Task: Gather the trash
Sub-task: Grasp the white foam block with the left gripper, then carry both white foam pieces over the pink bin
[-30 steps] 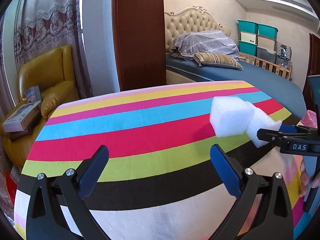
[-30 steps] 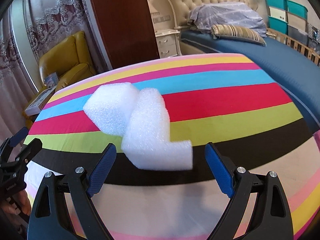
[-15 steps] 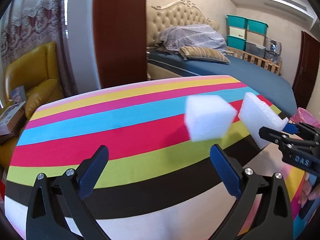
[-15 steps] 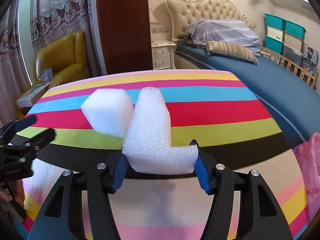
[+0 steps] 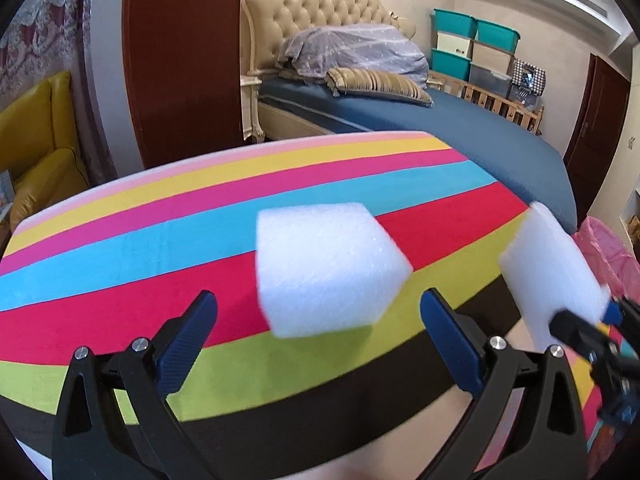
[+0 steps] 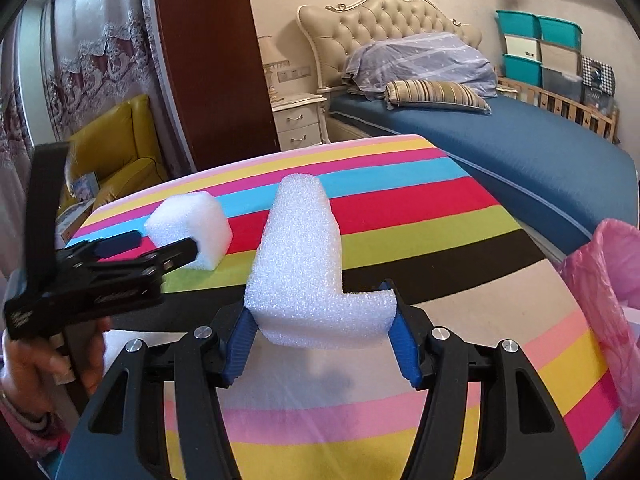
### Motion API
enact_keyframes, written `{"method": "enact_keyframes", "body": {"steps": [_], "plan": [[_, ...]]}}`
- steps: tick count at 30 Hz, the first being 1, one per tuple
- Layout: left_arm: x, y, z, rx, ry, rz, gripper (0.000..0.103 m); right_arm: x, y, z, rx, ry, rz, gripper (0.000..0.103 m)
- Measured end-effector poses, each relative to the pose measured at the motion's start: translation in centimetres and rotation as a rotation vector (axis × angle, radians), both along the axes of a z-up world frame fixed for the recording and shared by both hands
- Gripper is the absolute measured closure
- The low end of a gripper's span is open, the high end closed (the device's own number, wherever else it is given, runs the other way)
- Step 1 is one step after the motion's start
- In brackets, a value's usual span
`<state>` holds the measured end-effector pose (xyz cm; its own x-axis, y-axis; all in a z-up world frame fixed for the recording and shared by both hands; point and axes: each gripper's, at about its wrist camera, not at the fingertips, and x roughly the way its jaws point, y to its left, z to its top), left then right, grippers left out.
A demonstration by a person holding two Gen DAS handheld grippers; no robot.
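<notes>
Right claw (image 6: 320,344) is clamping the L-shaped foam piece (image 6: 304,264) by its short leg; the pink trash bag (image 6: 612,292) is waiting at 3 o'clock. Left claw (image 5: 316,336) is gaping wide around the foam block (image 5: 324,268) on the striped counter (image 5: 120,280); centring before closing seems wise.

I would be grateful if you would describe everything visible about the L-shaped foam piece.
The L-shaped foam piece is white packing foam with a coarse, bubbly surface. Its short leg is clamped between the blue fingers of the right gripper, while the long leg points away from the camera over the striped cloth. In the left wrist view it appears lifted off the cloth, and it stands apart from the foam block.
</notes>
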<state>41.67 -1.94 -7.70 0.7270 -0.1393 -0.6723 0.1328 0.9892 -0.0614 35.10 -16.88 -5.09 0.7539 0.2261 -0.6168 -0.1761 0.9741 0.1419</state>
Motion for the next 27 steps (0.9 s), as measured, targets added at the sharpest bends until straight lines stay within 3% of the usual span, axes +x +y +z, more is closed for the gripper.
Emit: {"method": "enact_keyframes", "body": {"steps": [7,9,16,27], "plan": [[2.3,-0.5,-0.5,0.008,0.045,0.008,0.007,0.0,-0.3,-0.2,0.017,0.004,0.001,0.046],[2.4,-0.5,-0.7,-0.005,0.060,-0.012,0.037,-0.1,-0.3,-0.3,0.018,0.007,0.001,0.046],[-1.1,-0.6,-0.2,0.051,-0.003,-0.078,0.038,-1.1,0.5,-0.3,0.009,0.007,0.020,0.046],[-8.3,1.7,-0.1,0.072,-0.028,-0.047,0.037,-4.3,2.2,0.1,-0.011,-0.003,0.057,0.046]]}}
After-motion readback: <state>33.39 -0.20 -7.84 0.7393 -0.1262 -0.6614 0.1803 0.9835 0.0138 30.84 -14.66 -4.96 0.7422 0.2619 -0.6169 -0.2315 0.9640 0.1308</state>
